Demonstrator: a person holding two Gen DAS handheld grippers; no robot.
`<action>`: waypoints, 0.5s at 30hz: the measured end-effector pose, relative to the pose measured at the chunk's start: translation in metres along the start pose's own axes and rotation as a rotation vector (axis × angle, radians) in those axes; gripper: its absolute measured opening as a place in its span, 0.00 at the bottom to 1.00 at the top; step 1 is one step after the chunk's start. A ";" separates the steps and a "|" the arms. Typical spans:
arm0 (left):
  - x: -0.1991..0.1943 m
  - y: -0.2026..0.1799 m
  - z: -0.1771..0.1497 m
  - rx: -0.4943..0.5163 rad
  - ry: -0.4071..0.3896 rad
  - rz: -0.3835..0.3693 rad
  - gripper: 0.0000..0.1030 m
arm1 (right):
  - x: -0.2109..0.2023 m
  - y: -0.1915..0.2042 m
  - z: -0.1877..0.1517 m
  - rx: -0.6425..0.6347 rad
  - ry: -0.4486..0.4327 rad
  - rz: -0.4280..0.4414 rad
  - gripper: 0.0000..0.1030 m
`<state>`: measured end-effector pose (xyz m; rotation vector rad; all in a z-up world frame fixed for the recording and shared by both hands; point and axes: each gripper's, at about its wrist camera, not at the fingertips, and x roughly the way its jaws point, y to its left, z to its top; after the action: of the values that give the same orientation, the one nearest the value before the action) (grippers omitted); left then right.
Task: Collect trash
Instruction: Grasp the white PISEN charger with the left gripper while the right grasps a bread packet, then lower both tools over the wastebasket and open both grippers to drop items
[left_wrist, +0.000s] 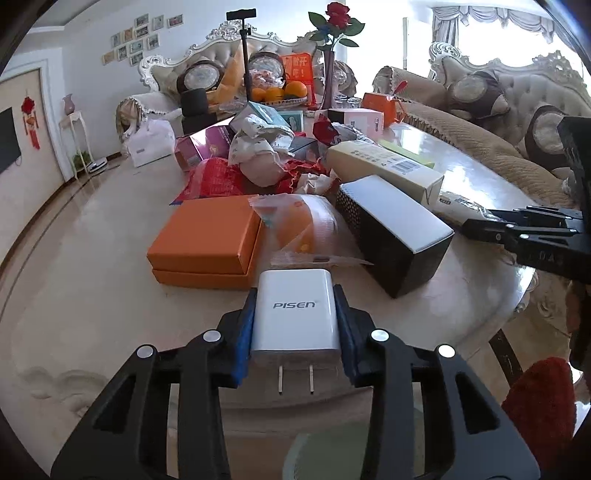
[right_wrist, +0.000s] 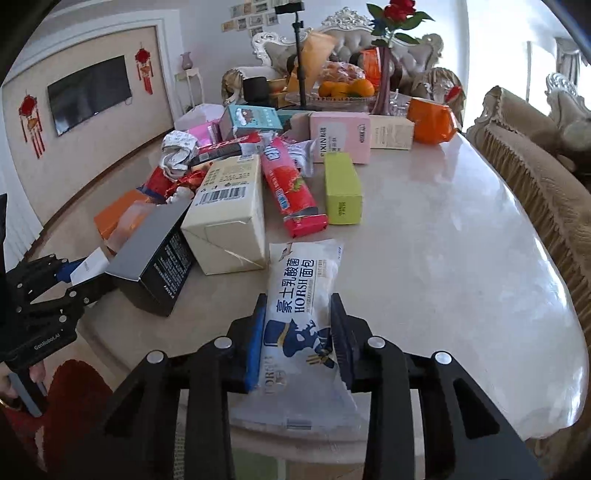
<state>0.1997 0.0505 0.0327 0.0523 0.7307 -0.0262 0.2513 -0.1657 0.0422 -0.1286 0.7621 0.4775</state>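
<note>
My left gripper (left_wrist: 295, 295) is shut on a white PISEN charger box (left_wrist: 295, 310) at the near edge of the marble table (left_wrist: 472, 177); its blue pads press both sides and a plug's two prongs show beneath. In the right wrist view, my right gripper (right_wrist: 298, 306) is shut on a white and blue HORSH bread wrapper (right_wrist: 303, 295) lying on the table (right_wrist: 443, 240). The left gripper (right_wrist: 70, 275) also shows at the left edge there, and the right gripper (left_wrist: 476, 225) at the right edge of the left wrist view.
A pile of packaging covers the table: an orange box (left_wrist: 207, 240), a black box (left_wrist: 395, 229), a cream carton (right_wrist: 229, 206), a red wrapper (right_wrist: 291, 192), a green box (right_wrist: 341, 188) and a pink box (right_wrist: 340, 136). Fruit bowl (right_wrist: 340, 90), rose vase (right_wrist: 384, 74) and sofas stand behind.
</note>
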 end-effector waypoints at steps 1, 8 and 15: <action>-0.001 0.001 0.000 -0.004 0.001 -0.005 0.37 | -0.002 0.000 0.000 0.002 -0.003 0.001 0.29; -0.044 0.011 -0.005 -0.043 -0.056 -0.057 0.37 | -0.049 0.004 -0.007 0.055 -0.089 0.078 0.29; -0.088 -0.012 -0.076 -0.022 0.017 -0.190 0.37 | -0.095 0.050 -0.090 0.067 -0.045 0.214 0.29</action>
<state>0.0825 0.0431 0.0343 -0.0384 0.7505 -0.1996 0.1121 -0.1813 0.0452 0.0263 0.7506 0.6550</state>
